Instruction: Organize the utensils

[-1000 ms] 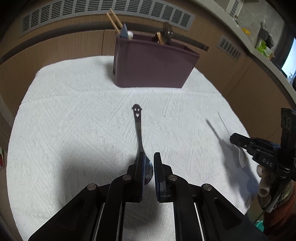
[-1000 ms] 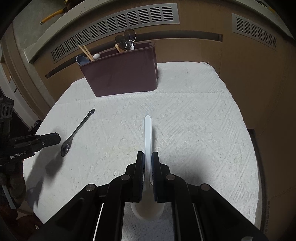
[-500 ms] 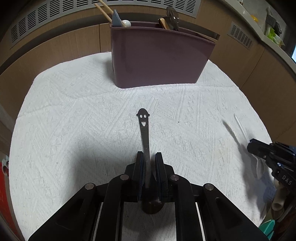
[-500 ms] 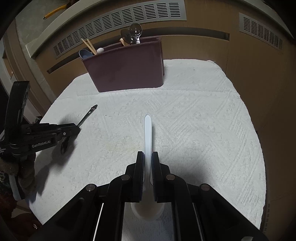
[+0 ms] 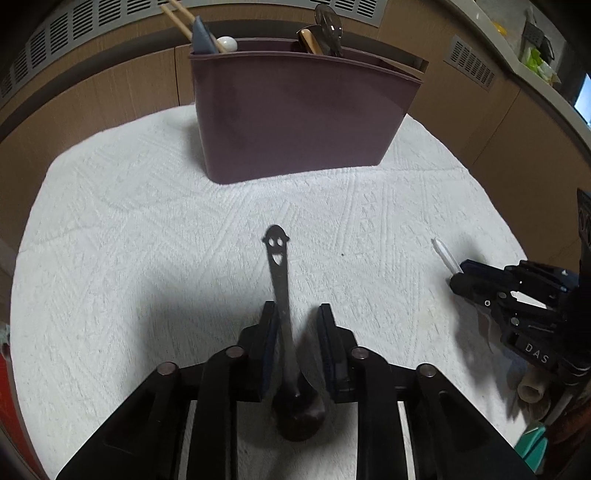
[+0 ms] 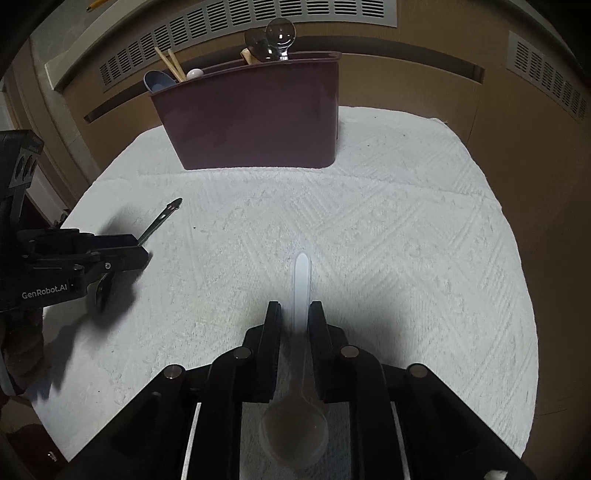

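Your left gripper (image 5: 295,325) holds a dark metal spoon (image 5: 277,266) with a smiling face cut into its handle end. The jaws show a visible gap on the right side of the shaft, so the spoon touches the left pad only; I judge this grip loose or not fully closed. Your right gripper (image 6: 295,317) is clamped on a white plastic spoon (image 6: 302,284), pads tight against both sides of the handle, bowl toward the camera.

Both spoons point handle-first at the maroon utensil holder (image 5: 295,110), which stands at the far edge of the white cloth (image 5: 129,221) and already carries chopsticks (image 5: 177,16) and other spoons (image 6: 275,40).

Risks, as I judge them:
- The metal spoon may pivot or drop when you lift it, because only one pad bears on it.
- The thin plastic handle may flex or twist in the clamp during the tilt.
- Handles going in may strike the holder's rim or the utensils already standing inside (the right-hand compartment looks crowded).

Room: the cloth between the grippers and the holder is open. The grippers sit well apart, side by side. Wooden panels rise close behind the holder, so overshoot has little margin.
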### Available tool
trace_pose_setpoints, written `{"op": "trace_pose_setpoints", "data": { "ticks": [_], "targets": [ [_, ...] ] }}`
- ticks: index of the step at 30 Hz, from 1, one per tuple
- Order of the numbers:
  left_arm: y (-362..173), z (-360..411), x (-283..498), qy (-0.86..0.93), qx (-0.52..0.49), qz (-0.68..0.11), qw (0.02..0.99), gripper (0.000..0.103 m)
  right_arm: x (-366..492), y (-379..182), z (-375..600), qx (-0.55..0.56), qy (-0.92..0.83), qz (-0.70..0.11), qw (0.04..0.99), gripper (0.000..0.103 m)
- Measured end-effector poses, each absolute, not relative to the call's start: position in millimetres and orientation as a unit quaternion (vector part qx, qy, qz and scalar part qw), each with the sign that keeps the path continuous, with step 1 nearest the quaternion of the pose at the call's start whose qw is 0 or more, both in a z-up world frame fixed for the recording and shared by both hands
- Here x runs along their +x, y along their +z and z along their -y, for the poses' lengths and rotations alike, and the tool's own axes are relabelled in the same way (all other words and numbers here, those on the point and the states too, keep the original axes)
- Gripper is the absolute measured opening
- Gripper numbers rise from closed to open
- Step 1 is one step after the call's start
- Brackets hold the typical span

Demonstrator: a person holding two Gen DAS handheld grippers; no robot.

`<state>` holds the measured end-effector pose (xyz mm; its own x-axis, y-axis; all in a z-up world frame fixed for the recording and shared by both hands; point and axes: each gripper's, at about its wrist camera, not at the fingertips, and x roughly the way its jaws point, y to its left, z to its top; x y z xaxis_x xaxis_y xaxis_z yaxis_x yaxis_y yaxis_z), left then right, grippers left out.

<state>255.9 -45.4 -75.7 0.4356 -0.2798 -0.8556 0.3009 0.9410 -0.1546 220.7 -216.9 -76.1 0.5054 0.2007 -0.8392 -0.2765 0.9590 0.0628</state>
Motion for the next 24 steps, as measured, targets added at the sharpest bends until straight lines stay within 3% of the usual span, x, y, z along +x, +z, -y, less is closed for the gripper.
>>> {"op": "trace_pose_setpoints", "data": {
  "ticks": [3,5,24],
  "targets": [
    [-75.7,43.7,264.4,-0.162,0.004,-0.505,0.848,0.008,228.8,-76.9,210.7,-0.056,0.137,-0.477,0.867,0.015],
    [-75.0,40.6,264.8,-0.161,-0.006,-0.506,0.847,0.007,230.4,-74.8,207.6,-0.070,0.133,-0.480,0.864,0.010],
    [-11.9,30.5,203.2,-0.199,-0.047,-0.417,0.886,0.007,186.8,-15.1,220.5,0.001,0.168,-0.396,0.903,0.010]
  ]
}}
